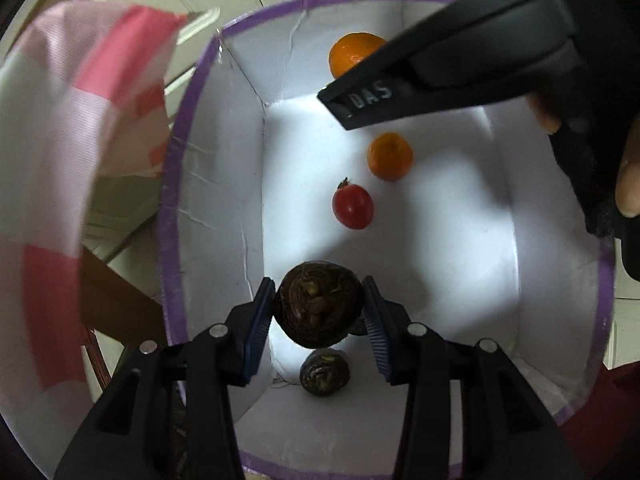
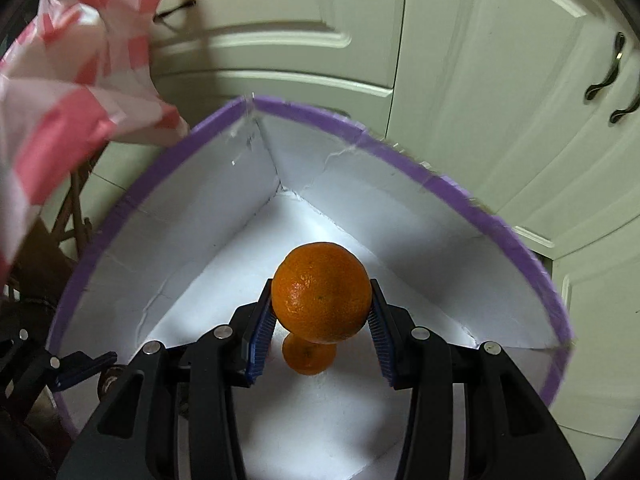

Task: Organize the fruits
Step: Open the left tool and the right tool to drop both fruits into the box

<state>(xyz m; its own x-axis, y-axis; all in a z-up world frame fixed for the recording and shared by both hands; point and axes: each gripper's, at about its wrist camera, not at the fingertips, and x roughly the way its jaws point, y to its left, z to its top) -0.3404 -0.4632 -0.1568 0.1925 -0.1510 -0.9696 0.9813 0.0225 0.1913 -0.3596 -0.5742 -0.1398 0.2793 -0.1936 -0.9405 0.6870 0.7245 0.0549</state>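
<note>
A white box with a purple rim [image 1: 172, 184] [image 2: 400, 160] holds the fruit. My left gripper [image 1: 318, 294] is shut on a dark brown rough fruit [image 1: 318, 312] above the box's near end. A second dark brown fruit [image 1: 324, 372] lies on the floor below it. Farther in lie a red fruit [image 1: 353, 206] and an orange [image 1: 390, 156] [image 2: 308, 354]. My right gripper [image 2: 320, 316] is shut on another orange [image 2: 320, 292] [image 1: 352, 54] over the far corner. One of its black fingers [image 1: 368, 98] reaches in from the upper right.
A pink-and-white checked cloth [image 1: 60, 120] [image 2: 60, 80] hangs beside the box on the left. Cream cabinet doors [image 2: 480, 80] with dark handles [image 2: 604, 76] stand behind the box. A person's fingers [image 1: 630, 184] show at the right edge. Brown wooden furniture [image 1: 116, 300] sits lower left.
</note>
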